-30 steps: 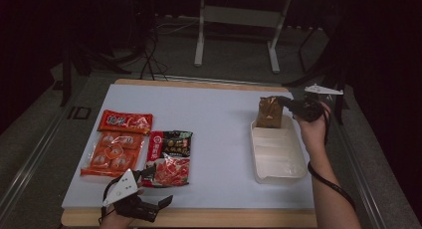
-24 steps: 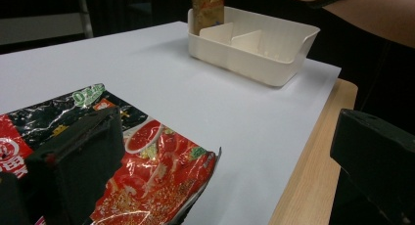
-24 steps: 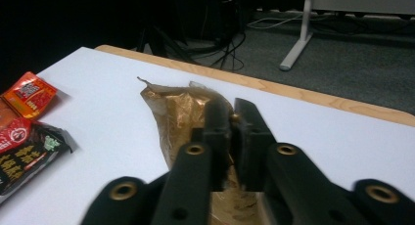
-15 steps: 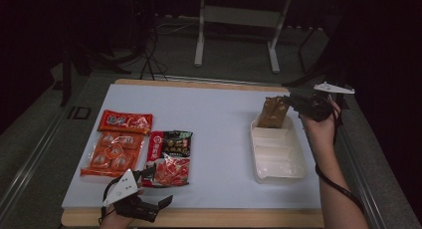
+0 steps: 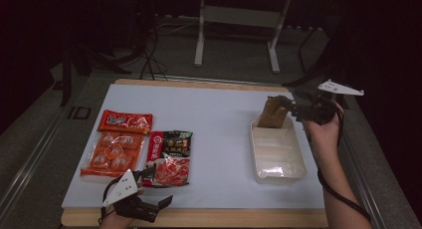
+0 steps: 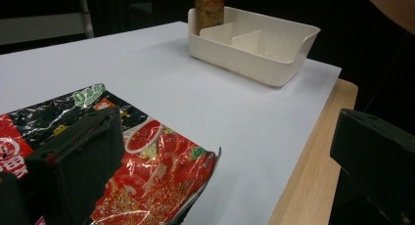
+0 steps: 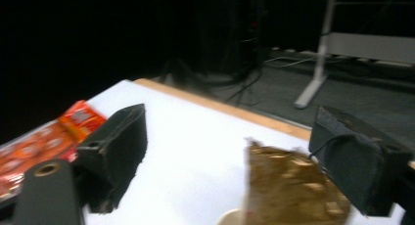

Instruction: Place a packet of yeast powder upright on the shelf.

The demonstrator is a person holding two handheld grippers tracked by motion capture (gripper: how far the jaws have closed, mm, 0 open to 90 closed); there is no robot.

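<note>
Brown pouch [image 5: 272,114] stood upright in tray's [image 5: 278,171] far compartment; right gripper [image 5: 287,105] jaws, just opened wide, flanked it without pressing. Left gripper [image 5: 158,205] jaws gaped, empty, beside red packet [image 5: 169,159].

Two black claws are seen, the left claw [image 5: 157,205] and the right claw [image 5: 287,105], each topped by a grey three-cornered plate, with thick black padded jaws and a black cable looped along the bare right forearm.

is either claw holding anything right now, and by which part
Nothing is held. The right claw has just been opening, its jaws wide of the brown crinkled packet standing in the cream plastic tray. The left claw is open.
</note>
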